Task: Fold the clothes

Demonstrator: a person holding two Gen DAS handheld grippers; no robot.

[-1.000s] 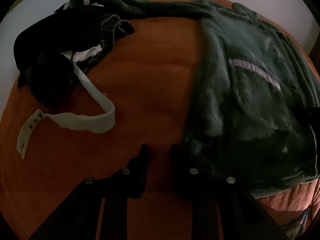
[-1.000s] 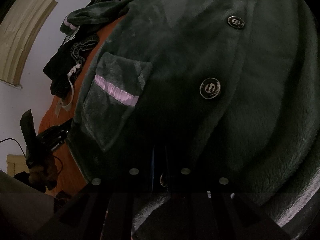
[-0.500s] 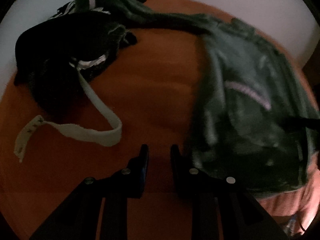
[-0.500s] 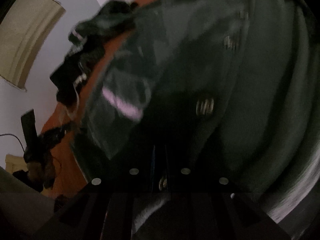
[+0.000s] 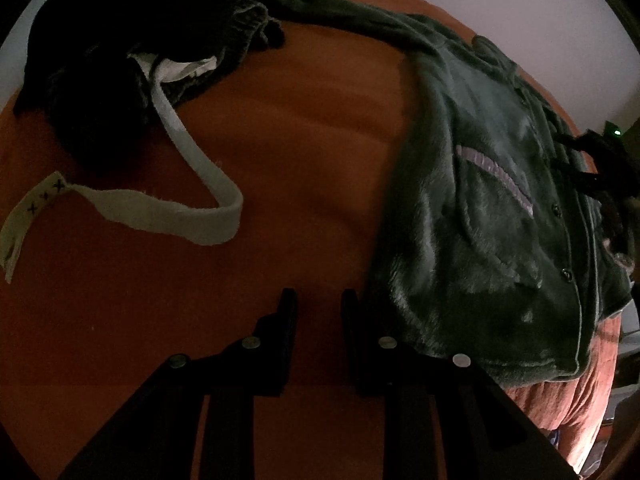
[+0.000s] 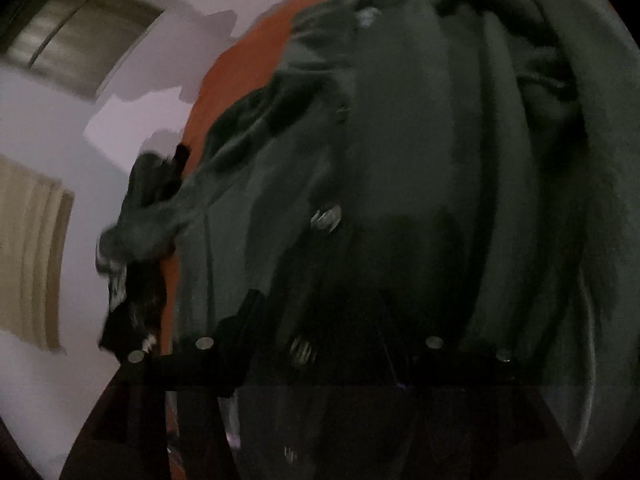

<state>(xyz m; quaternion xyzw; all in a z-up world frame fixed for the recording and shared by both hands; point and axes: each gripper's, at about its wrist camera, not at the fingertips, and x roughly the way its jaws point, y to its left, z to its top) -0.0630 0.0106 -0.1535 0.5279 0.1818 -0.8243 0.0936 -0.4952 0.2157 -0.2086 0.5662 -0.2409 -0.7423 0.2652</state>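
The green fleece jacket lies spread on the orange bed cover, buttons up, one sleeve reaching to a dark clothes heap with a pale strap. The left gripper hovers beside the hem, jaws slightly apart and empty. The right gripper is over the jacket front, jaws opening, pads not pressing the fabric

The left gripper has two flat black fingers that step out to wider black bars, each carrying two round silver screws. The right gripper is the same black build, blurred, with matching silver screws along its bars.
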